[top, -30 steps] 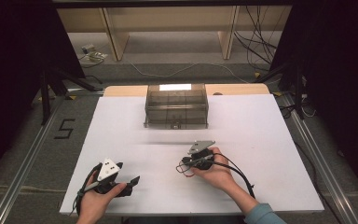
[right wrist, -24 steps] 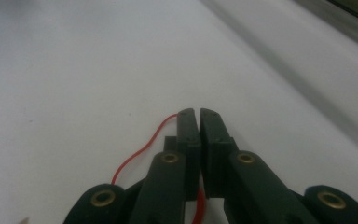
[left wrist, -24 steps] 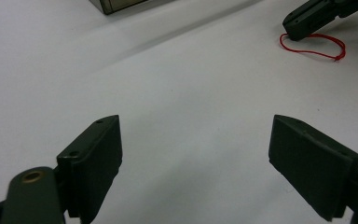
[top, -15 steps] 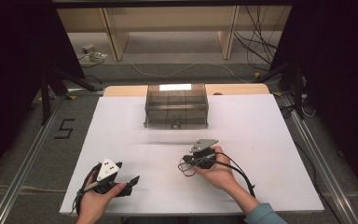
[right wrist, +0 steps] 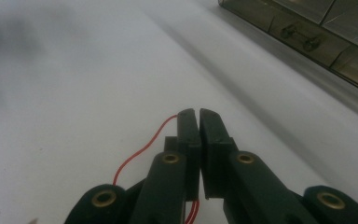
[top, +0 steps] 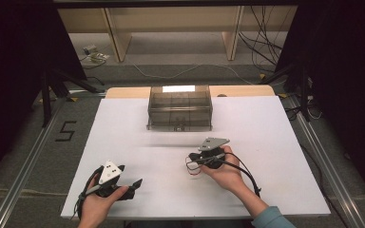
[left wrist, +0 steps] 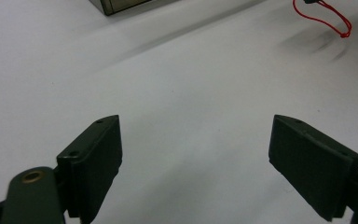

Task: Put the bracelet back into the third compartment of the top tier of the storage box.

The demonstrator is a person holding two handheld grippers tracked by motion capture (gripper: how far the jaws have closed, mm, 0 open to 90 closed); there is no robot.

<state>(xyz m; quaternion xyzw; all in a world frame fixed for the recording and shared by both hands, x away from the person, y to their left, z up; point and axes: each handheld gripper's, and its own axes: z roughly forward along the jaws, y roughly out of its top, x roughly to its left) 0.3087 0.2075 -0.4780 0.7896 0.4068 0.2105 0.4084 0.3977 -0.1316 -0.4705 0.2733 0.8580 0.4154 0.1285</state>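
White and bare, the tabletop is filling the middle of the high view, with dark floor, cables and pale wooden shelf legs lying beyond its far edge. Near the upper centre of the frame, a smoky translucent plastic box with compartments is sitting at the far side of the tabletop; its corner is peeking into the top left of the left gripper view and its latched front is running along the upper right of the right gripper view.

At the lower left of the high view, the left gripper is resting in the person's left hand, and its fingers are standing wide apart over bare white surface, holding nothing.

Right of centre, the right gripper is being held in the right hand, well apart from the left one and in front of the box. Its fingers are pressing together on a thin red wire, which is looping out to the left of them. That wire is also showing at the top right of the left gripper view, curling just above the tabletop.
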